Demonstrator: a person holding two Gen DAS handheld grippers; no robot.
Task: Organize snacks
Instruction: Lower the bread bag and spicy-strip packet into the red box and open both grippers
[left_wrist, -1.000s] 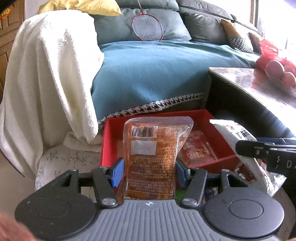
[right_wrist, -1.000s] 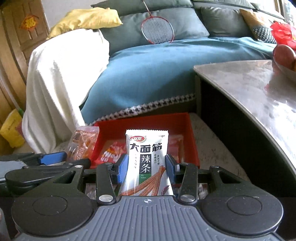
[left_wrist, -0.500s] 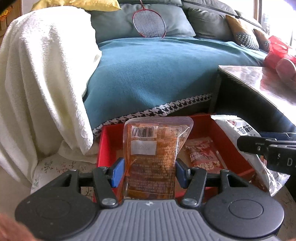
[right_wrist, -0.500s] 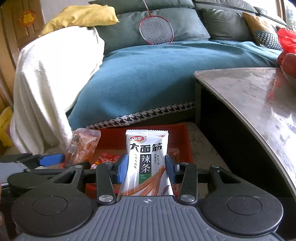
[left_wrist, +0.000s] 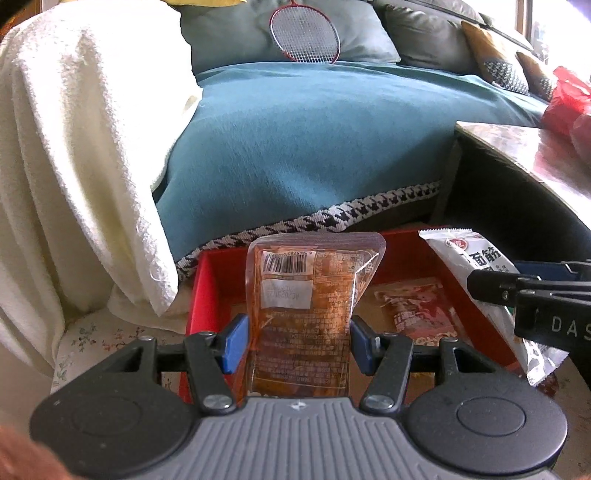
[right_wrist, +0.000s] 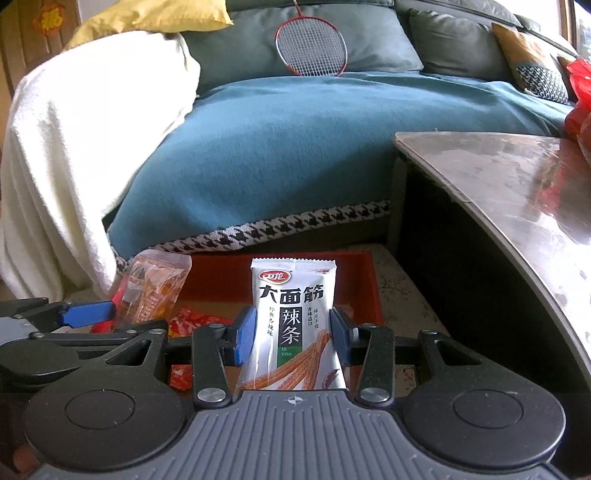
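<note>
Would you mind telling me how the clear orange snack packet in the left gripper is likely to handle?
The orange packet stands upright in the left gripper, so it is probably fairly stiff. Its glossy film looks slippery. It seems light, likely to drop flat into the red tray.

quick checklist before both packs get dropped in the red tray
1. Left gripper fingers clamp the orange pack: ok.
2. Right gripper fingers clamp the white latiao pack: ok.
3. Both packs held over the red tray: ok.
4. Free tray floor for the orange pack, left part: ok.
5. Spot under the white latiao pack: not ok, a red snack packet already lies there.
6. Height of the packs above the tray floor: cannot tell.
</note>
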